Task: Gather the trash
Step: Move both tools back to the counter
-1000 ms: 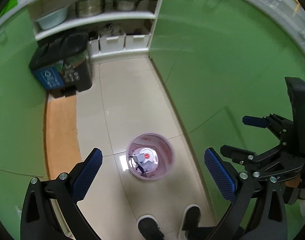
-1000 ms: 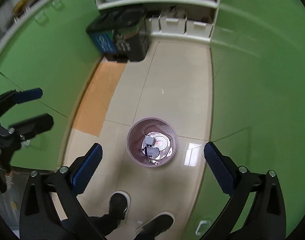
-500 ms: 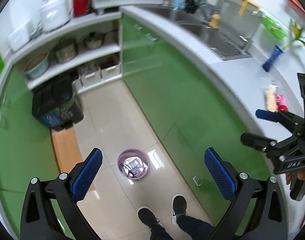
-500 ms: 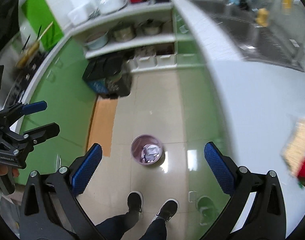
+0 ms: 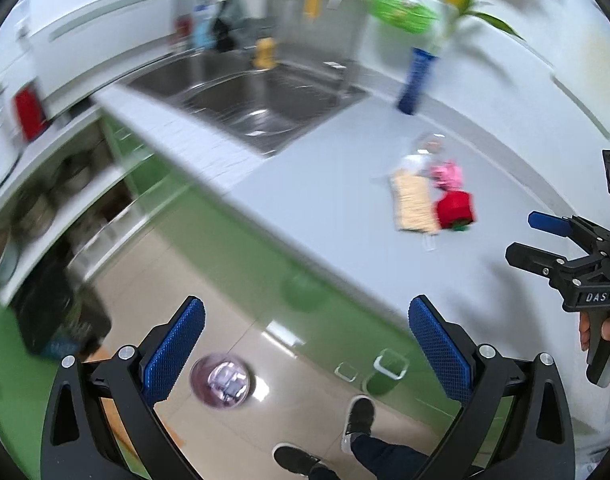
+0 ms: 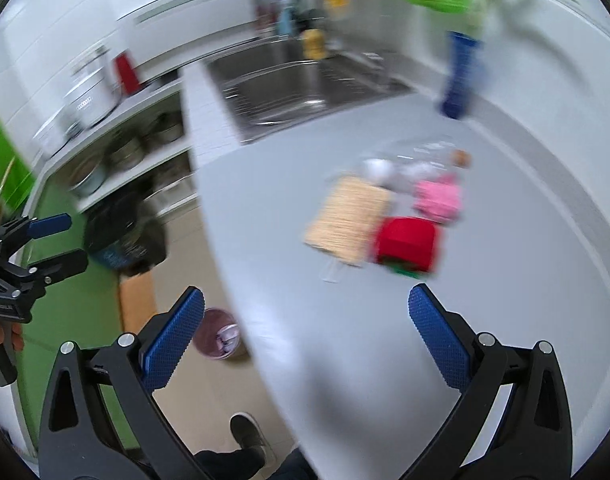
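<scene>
L tool [image 5: 305, 348] wide; R tool [image 6: 305, 336] wide – trash [image 6: 405, 244] on counter [image 6: 345, 340] ahead

Both my views are smeared by motion. On the tabletop [image 6: 345, 340] the pile of trash [image 6: 389, 220] is a blur: a tan woven patch, a red lump, something pink and something clear behind them, none of which I can name. What lies in the purple bin [image 5: 220, 378] is too small and soft to make out. My own handles run off the bottom edge, and my shoes [image 5: 359, 416] are partly cut off there too.
</scene>
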`<state>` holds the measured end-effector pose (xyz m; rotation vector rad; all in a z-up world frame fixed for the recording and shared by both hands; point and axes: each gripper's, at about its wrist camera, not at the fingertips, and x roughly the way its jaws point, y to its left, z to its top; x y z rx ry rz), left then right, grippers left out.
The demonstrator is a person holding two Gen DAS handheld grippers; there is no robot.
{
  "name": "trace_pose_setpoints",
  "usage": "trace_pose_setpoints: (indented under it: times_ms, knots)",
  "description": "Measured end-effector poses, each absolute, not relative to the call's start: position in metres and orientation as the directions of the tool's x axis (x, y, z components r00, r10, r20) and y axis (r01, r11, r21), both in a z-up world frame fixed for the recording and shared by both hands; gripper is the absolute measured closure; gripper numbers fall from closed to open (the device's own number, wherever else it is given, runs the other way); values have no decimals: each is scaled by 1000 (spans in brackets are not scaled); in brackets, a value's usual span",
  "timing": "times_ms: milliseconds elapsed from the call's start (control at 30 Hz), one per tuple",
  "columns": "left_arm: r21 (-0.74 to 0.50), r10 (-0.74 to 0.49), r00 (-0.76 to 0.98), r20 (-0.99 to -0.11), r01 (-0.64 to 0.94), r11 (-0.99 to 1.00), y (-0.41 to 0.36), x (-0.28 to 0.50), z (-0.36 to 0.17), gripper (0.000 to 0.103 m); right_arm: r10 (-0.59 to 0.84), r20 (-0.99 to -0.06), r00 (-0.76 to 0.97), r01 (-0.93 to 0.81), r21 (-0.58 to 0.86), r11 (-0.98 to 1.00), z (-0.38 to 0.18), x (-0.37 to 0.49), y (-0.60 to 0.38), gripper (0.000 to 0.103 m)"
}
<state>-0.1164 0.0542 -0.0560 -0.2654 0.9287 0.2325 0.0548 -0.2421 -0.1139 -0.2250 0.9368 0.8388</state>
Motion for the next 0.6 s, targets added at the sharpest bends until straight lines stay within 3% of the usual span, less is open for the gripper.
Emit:
trace_pose_setpoints:
  times_ms: [300,600]
  knots:
    - [-126,-23,598,-801,-131,983,-8,-36,-49,5,486,-796,362,-648,160,744,-128,105,-307,3]
    - [-87,6,577,-817,-133,987,-32,9,-56,5,503,-806,312,-681,179,710,-146,136,-312,3]
